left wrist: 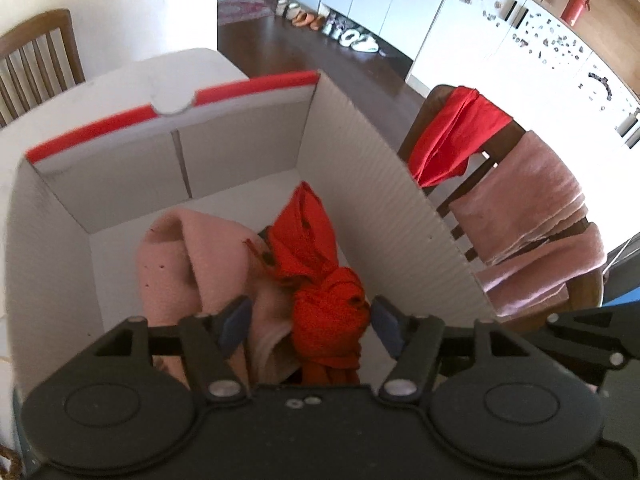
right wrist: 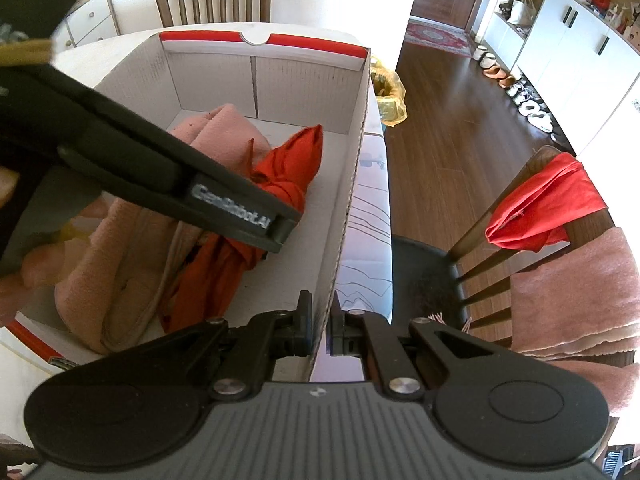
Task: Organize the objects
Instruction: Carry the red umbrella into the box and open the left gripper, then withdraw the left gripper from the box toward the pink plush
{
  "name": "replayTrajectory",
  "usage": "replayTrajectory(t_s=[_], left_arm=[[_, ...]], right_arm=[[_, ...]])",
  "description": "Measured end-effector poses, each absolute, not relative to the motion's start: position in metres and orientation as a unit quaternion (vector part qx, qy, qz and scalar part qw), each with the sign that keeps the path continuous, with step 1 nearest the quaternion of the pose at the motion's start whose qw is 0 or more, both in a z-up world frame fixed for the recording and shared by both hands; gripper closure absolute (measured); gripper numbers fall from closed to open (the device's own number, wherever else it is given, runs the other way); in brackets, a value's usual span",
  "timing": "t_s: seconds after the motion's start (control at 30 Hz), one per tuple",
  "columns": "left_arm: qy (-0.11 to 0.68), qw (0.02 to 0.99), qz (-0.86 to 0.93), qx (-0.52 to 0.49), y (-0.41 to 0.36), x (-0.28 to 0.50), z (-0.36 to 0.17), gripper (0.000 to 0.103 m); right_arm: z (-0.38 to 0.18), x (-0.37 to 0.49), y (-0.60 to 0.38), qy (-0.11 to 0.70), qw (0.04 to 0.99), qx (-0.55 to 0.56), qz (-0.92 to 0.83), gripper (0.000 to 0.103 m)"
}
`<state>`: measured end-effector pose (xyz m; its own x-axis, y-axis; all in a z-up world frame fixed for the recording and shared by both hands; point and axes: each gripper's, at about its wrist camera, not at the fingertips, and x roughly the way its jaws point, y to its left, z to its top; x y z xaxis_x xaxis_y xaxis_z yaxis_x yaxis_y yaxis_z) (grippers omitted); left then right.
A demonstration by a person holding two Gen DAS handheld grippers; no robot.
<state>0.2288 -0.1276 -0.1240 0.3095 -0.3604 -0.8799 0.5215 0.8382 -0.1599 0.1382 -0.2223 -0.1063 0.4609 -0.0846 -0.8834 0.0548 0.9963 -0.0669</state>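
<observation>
Left tool (left wrist: 310,320) is hanging over the white cardboard box (left wrist: 380,216) with its jaws released; no earlier view is on hand, and the red cloth (left wrist: 320,264) is lying between the pads without being pinched. Red cloth is looking crumpled and knotted at its near end, tapering to a point toward the far wall of the box. It is resting inside the box against a folded pink towel (left wrist: 176,256), which is lying to its left. Right tool (right wrist: 320,330) is clenching the near right wall of the box, one finger inside and one outside. Box is sitting on the bench (right wrist: 368,216) and is showing a red stripe along its far rim. Beside the bench, a wooden chair (right wrist: 516,196) is carrying another red cloth (right wrist: 544,200) and another pink towel (right wrist: 576,296).
</observation>
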Motion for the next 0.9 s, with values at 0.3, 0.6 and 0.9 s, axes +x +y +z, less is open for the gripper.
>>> replayTrajectory(t_s=[0.3,0.6,0.9], left_arm=[[0.489,0.832,-0.253,0.063,-0.107,0.216,-0.092,0.035],[0.464,0.855,-0.229,0.036,-0.078,0.2,-0.06,0.035],[0.435,0.877,-0.204,0.01,-0.038,0.178,-0.036,0.035]], right_arm=[[-0.107,0.137,-0.223,0.518,0.854,-0.014,-0.041,0.097],[-0.108,0.136,-0.225,0.518,0.854,-0.015,-0.041,0.097],[-0.109,0.132,-0.229,0.519,0.854,-0.013,-0.042,0.097]])
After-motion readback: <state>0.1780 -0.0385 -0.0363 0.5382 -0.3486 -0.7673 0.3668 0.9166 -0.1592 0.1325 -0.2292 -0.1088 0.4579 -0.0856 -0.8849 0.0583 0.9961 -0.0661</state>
